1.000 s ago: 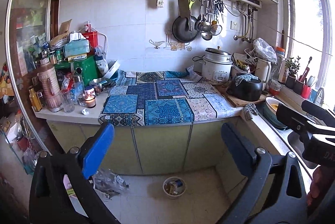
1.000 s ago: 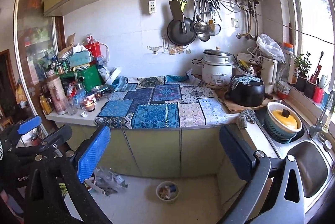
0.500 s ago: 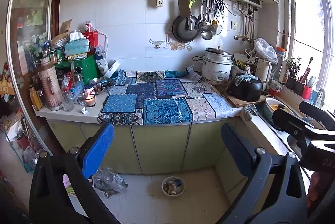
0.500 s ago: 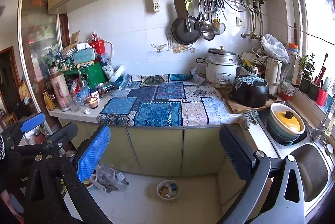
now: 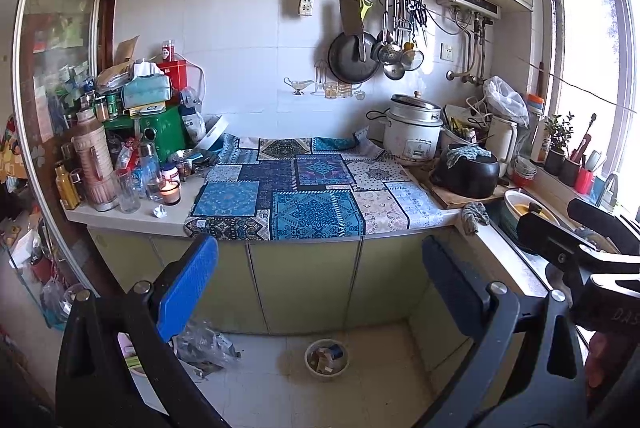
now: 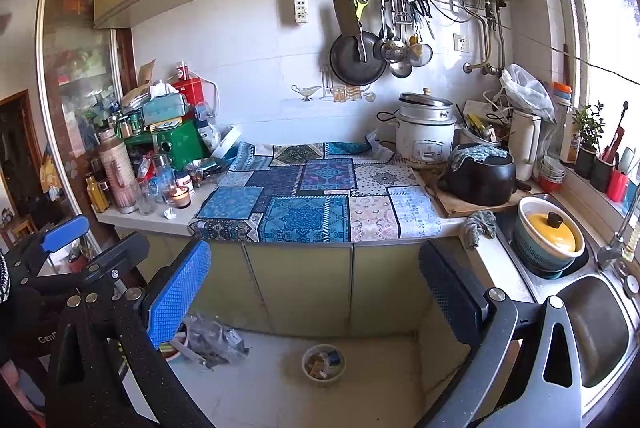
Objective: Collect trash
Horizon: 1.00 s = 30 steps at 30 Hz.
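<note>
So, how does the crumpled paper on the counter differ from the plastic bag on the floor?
The crumpled paper is white and opaque, while the plastic bag is clear and greyish. The paper is a small tight ball; the bag is much larger and spread loosely. The paper sits on the bare counter beside a lit candle; the bag lies on the floor below the cabinets. Both look like trash, and neither open gripper touches them.

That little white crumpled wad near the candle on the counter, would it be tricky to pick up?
Probably not. The paper wad looks crumpled, so likely light and squashy rather than stiff. Its lumpy shape should keep it from rolling. Being light, it might skid if nudged, and the lit candle stands close beside it.
</note>
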Motion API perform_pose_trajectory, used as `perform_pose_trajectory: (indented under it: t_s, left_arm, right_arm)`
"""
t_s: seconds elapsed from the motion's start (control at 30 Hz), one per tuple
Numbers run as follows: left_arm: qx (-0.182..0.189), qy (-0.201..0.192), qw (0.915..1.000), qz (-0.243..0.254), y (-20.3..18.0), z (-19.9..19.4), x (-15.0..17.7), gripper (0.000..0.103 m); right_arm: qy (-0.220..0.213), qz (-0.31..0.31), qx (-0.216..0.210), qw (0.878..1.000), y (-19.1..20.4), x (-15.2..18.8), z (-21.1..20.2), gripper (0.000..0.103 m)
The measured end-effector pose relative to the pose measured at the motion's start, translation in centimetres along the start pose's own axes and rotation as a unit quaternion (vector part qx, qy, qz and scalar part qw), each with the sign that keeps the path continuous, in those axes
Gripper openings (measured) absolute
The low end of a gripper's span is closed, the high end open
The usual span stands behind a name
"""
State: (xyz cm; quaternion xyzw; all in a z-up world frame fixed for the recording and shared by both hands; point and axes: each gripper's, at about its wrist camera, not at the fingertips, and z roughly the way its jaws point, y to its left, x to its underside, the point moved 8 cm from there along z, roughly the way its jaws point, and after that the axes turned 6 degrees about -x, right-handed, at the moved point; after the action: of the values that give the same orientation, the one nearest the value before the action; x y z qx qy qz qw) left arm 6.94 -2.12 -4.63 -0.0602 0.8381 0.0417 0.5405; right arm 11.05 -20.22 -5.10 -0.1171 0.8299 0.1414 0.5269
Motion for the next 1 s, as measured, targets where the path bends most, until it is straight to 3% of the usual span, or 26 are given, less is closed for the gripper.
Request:
perform_pose_trajectory:
  t_s: [1.0]
  left_arm:
    - [0.025, -0.001, 0.9997, -0.003, -0.06, 0.05, -0.35, 0.102]
  right_arm:
    - [-0.007, 0.012, 0.019, 1.0, 0.63, -0.35, -0.22, 0.103]
